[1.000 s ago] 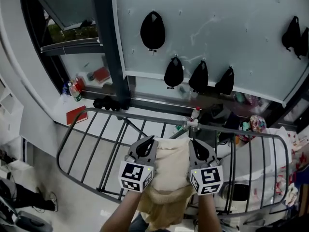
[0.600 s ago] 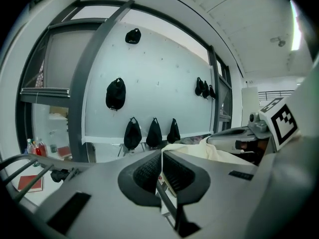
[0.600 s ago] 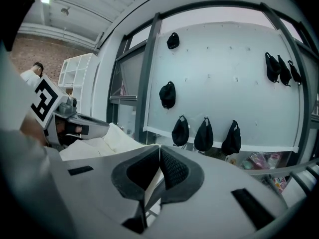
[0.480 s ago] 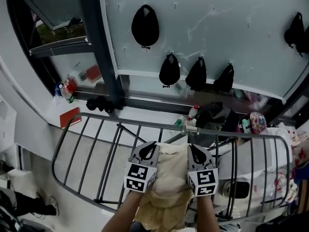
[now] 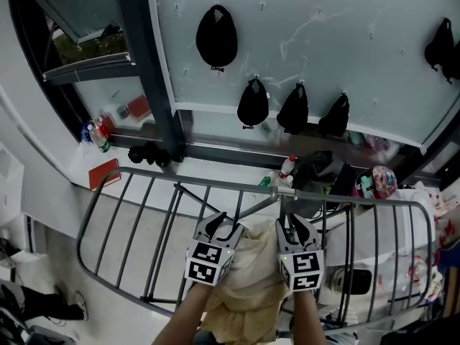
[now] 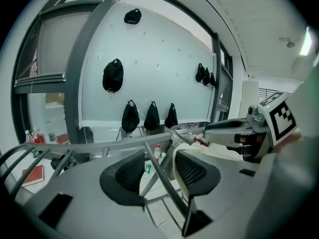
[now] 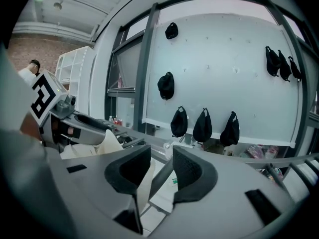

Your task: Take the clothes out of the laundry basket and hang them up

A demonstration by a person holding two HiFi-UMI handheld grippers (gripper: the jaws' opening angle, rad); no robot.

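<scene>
The crumpled cream cloth (image 5: 253,275) on the grey metal drying rack (image 5: 129,207) runs off the near edge of the head view, so its lower end is unseen. A black hanging bag (image 5: 438,45) on the far wall is cut by the right edge. A person's dark-clad leg (image 5: 43,304) is cut off at the near left. The labels on the small bottles (image 5: 95,136) on the left sill are too small to read. The coloured clutter (image 5: 379,184) at the right is too jumbled to name.

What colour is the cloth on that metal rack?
Cream fabric garment, clearest in the head view.
</scene>
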